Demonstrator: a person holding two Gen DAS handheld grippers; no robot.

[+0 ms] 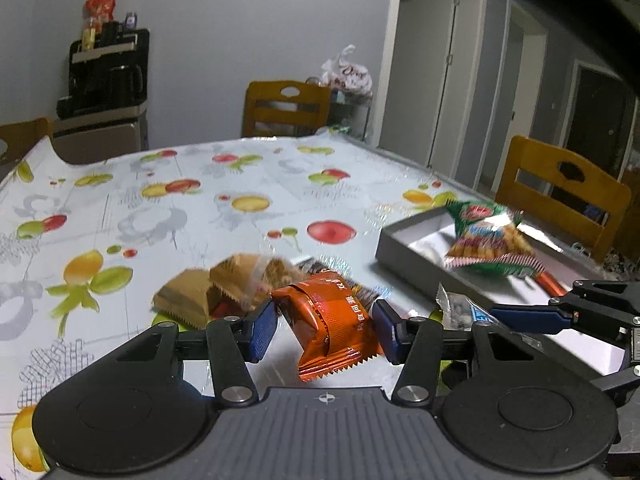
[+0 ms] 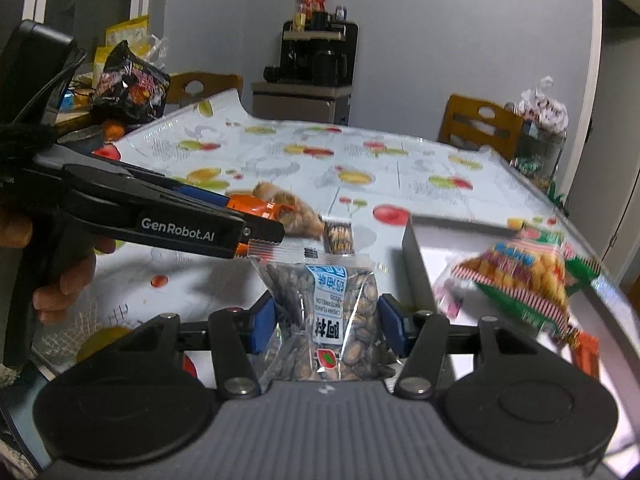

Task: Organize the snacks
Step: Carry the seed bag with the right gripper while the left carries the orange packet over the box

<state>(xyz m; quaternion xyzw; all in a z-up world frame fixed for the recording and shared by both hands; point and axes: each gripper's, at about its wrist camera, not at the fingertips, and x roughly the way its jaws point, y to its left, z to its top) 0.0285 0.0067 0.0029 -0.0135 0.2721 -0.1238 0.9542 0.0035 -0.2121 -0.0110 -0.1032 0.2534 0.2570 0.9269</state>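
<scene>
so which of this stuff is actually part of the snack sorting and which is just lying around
Part of the job:
- orange packet in the left gripper
- clear seed packet in the right gripper
- grey box with the green snack bag
- brown packets on the table

Just lying about:
- wooden chairs
- black appliance
- black noodle pack

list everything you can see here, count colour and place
orange snack packet: 1, orange foil, between the left gripper's fingers
seed packet: 1, clear with blue-white label, between the right gripper's fingers
green snack bag: 1, green and red, in the box
box: 1, grey, white inside, on table at right
tan packets: a small pile, brown, on the tablecloth
tablecloth: 1, pale, fruit print
chairs: at least 3, wooden, around table
left gripper: black, blue pads, gripping
right gripper: black, blue pads, gripping
</scene>
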